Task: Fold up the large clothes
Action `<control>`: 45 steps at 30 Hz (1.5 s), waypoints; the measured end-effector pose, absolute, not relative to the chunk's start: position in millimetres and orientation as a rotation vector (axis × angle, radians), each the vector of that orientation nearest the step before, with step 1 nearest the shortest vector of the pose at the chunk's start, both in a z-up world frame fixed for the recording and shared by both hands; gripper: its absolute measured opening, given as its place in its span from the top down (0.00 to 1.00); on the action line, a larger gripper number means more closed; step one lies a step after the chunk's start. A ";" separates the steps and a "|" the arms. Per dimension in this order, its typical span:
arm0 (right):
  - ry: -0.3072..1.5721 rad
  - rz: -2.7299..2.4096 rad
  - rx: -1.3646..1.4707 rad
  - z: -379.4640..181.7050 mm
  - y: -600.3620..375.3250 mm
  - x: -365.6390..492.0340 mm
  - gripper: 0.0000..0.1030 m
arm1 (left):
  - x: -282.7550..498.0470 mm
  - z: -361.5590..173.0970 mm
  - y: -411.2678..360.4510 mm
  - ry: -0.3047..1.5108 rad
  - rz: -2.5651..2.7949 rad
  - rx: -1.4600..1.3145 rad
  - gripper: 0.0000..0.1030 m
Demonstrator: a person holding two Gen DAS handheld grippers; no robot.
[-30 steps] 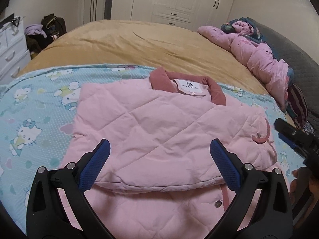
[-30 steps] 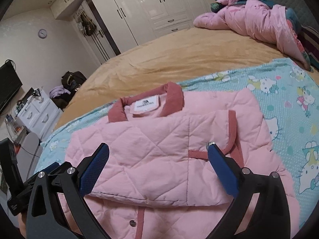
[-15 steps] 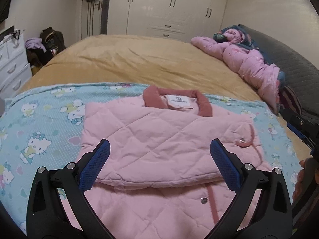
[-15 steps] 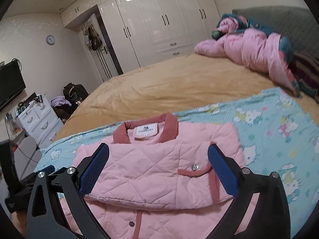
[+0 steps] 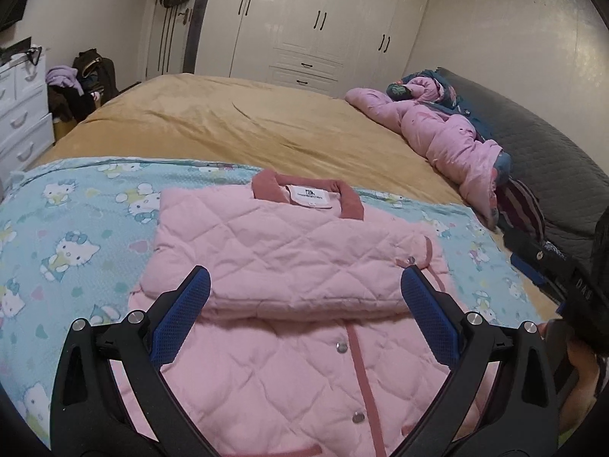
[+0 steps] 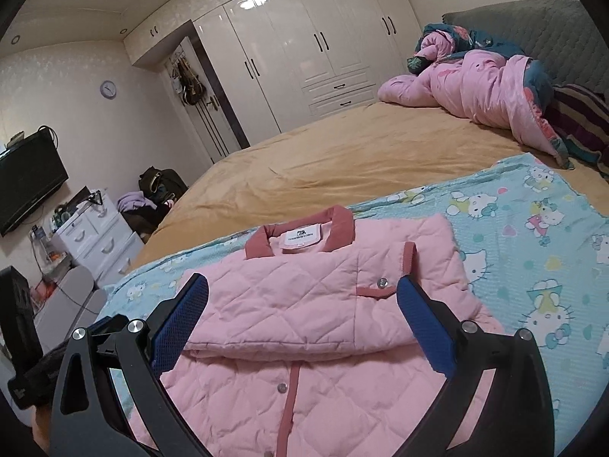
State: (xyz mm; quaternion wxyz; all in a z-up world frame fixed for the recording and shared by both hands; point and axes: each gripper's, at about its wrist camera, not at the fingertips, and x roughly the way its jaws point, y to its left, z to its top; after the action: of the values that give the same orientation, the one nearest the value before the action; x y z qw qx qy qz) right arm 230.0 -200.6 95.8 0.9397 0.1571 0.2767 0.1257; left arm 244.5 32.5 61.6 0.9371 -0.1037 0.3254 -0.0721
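Observation:
A pink quilted jacket (image 5: pixel 289 251) with a dusty-rose collar lies on a blue Hello Kitty blanket (image 5: pixel 76 228) on the bed. Its sleeves are folded across the chest, and the lower front with snaps lies nearest me. It also shows in the right wrist view (image 6: pixel 304 304). My left gripper (image 5: pixel 304 316) is open and empty, held above the jacket's near part. My right gripper (image 6: pixel 304 316) is open and empty, also above the near part. The right gripper's body shows at the right edge of the left wrist view (image 5: pixel 552 266).
The bed has a tan cover (image 5: pixel 247 125). A crumpled pink and blue quilt (image 5: pixel 437 129) lies by the grey headboard (image 5: pixel 552 152). White wardrobes (image 5: pixel 323 26) stand behind, and a white drawer unit (image 6: pixel 95 240) and a television (image 6: pixel 26 179) at the left.
Both grippers have pulled back and up from the jacket, so it looks smaller and lower in both views. The jacket has not moved. Both grippers stay open.

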 end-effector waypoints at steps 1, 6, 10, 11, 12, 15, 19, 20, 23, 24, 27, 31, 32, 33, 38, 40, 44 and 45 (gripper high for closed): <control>0.563 0.258 0.321 98.4 -201.3 225.6 0.04 | 241.5 62.3 33.0 0.669 -0.145 -0.210 0.09; 0.550 0.258 0.317 112.1 -205.6 203.8 0.04 | 223.0 73.3 35.3 0.661 -0.134 -0.210 0.09; 0.552 0.266 0.332 119.1 -213.2 186.2 0.04 | 204.9 85.3 38.2 0.643 -0.123 -0.212 0.09; 0.557 0.267 0.333 120.5 -214.8 181.8 0.04 | 201.3 87.2 38.5 0.641 -0.121 -0.212 0.09; 0.560 0.267 0.333 122.2 -216.0 177.9 0.04 | 196.8 89.2 39.3 0.641 -0.120 -0.213 0.09; 0.572 0.265 0.315 125.2 -216.2 168.8 0.04 | 183.2 95.6 40.3 0.636 -0.121 -0.213 0.09; 0.573 0.268 0.296 133.3 -216.0 152.5 0.04 | 167.0 102.6 40.5 0.630 -0.125 -0.215 0.09; 0.572 0.272 0.290 134.5 -215.2 148.8 0.04 | 164.2 103.2 40.1 0.630 -0.130 -0.212 0.09; 0.570 0.274 0.264 138.0 -213.2 135.3 0.04 | 147.9 108.5 40.4 0.601 -0.130 -0.207 0.09; 0.570 0.274 0.259 138.9 -213.2 130.5 0.04 | 141.1 111.2 41.0 0.588 -0.138 -0.209 0.09; 0.574 0.271 0.259 140.3 -215.6 119.5 0.04 | 131.4 114.3 41.7 0.590 -0.136 -0.203 0.09; 0.573 0.272 0.253 142.8 -218.0 105.7 0.04 | 117.9 117.7 44.2 0.585 -0.131 -0.196 0.09; 0.571 0.270 0.253 143.6 -218.7 101.9 0.04 | 115.7 117.8 45.0 0.585 -0.132 -0.195 0.09; 0.568 0.271 0.254 144.1 -218.7 98.7 0.04 | 112.5 118.5 45.3 0.584 -0.133 -0.192 0.09; 0.565 0.280 0.259 147.4 -221.8 84.2 0.04 | 95.6 121.0 44.2 0.579 -0.129 -0.172 0.09; 0.561 0.283 0.256 148.3 -223.0 77.7 0.04 | 90.3 121.8 42.9 0.583 -0.129 -0.164 0.09; 0.560 0.282 0.262 147.9 -226.8 66.0 0.04 | 77.8 122.2 41.5 0.589 -0.123 -0.135 0.09; 0.560 0.284 0.263 147.5 -227.9 62.9 0.04 | 75.1 122.1 41.2 0.591 -0.118 -0.127 0.09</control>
State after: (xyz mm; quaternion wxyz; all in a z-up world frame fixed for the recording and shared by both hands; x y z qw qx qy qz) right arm 62.9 -227.9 147.5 0.9426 0.1292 0.2747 0.1392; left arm 75.1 41.2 122.1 0.9530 -0.0623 0.2909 -0.0580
